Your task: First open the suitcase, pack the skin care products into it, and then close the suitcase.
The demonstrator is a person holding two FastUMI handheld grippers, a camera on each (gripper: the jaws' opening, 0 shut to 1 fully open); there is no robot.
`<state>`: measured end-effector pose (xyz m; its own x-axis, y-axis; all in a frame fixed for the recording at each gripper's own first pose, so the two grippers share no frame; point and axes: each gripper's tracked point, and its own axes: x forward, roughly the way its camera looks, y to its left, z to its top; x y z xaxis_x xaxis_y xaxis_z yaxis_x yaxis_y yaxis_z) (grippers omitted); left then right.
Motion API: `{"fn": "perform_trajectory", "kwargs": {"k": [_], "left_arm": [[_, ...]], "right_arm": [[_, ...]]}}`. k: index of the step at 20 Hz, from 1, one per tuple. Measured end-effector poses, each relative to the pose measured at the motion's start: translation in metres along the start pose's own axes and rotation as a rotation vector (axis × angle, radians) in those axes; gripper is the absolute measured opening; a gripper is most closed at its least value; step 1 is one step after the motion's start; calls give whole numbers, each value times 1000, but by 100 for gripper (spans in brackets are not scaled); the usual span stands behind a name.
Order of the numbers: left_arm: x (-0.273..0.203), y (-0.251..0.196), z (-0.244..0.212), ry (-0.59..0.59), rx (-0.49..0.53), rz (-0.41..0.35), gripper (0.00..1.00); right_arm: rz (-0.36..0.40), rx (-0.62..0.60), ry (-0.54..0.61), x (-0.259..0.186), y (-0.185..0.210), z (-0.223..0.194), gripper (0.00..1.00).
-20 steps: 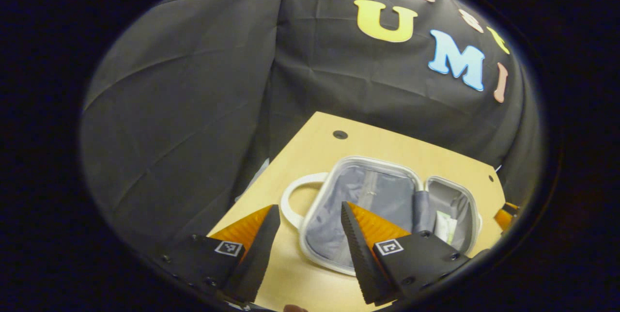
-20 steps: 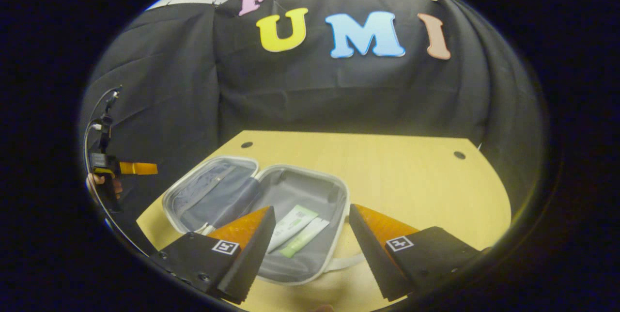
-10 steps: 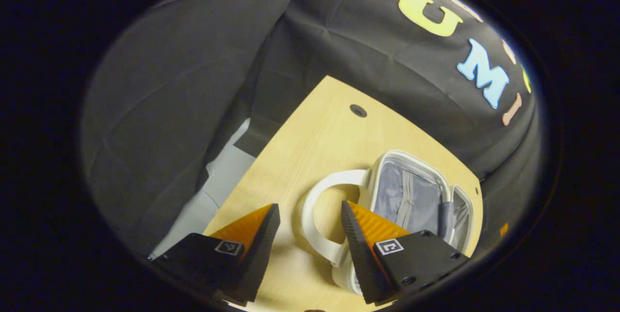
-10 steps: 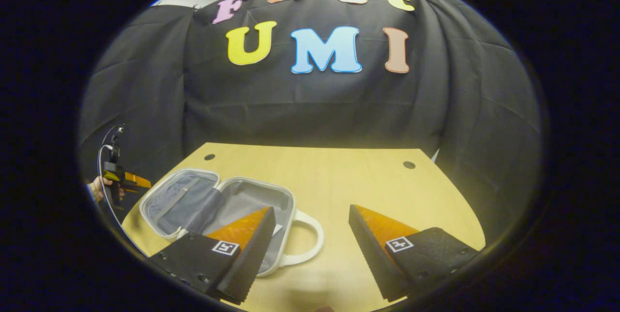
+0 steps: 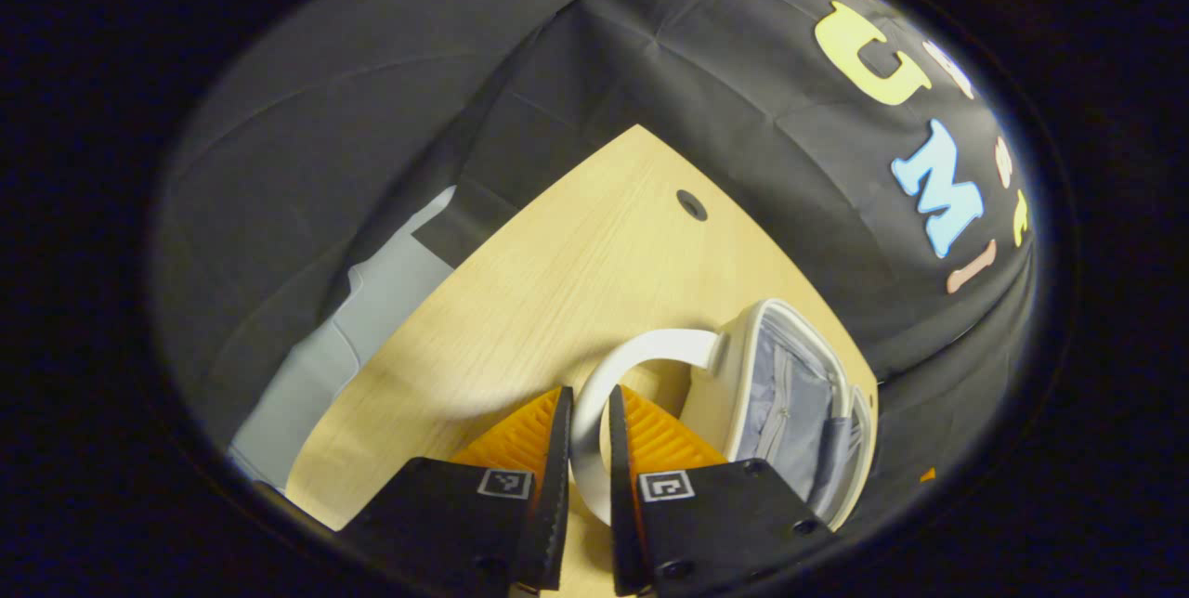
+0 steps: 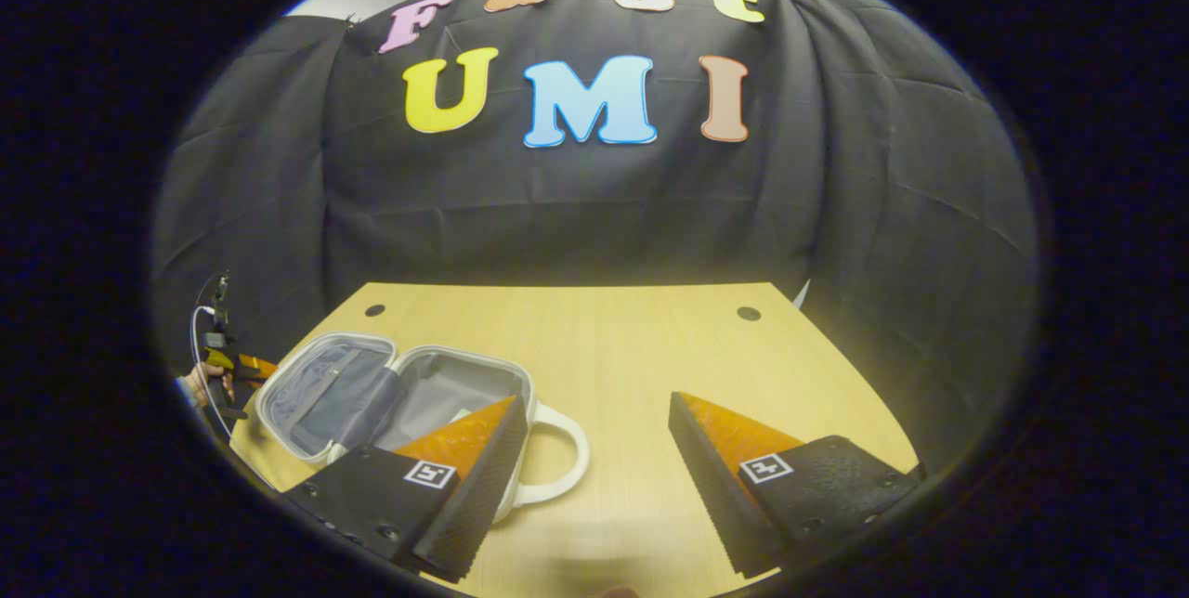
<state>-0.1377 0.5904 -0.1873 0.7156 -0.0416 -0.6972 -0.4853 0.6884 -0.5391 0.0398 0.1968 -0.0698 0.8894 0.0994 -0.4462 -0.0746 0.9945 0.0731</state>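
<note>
Left tongs pinch the suitcase handle low in frame, right tongs gape empty; closing begins, so swing that lid over next.

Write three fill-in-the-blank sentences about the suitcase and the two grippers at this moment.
The left gripper is shut on the suitcase's white ____.
The suitcase lies ____ on the table.
The right gripper has its fingers ____, holding nothing.

Missing words: handle; open; apart

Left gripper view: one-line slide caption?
Left gripper pinching the white handle of the open suitcase on the wooden table.
</note>
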Motion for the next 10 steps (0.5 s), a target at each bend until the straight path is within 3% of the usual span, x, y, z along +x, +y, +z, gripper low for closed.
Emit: {"fn": "perform_trajectory", "kwargs": {"k": [1, 3, 6, 10], "left_arm": [[-11, -5, 7, -20, 0, -6, 19], [-24, -15, 6, -19, 40, -1, 13], [-55, -52, 20, -64, 118, -9, 14], [-135, -156, 54, -210, 168, -119, 13]], "right_arm": [[1, 2, -1, -1, -2, -1, 94], [14, 15, -5, -2, -2, 0, 94], [35, 10, -27, -5, -3, 5, 92], [73, -6, -62, -8, -11, 14, 94]]}}
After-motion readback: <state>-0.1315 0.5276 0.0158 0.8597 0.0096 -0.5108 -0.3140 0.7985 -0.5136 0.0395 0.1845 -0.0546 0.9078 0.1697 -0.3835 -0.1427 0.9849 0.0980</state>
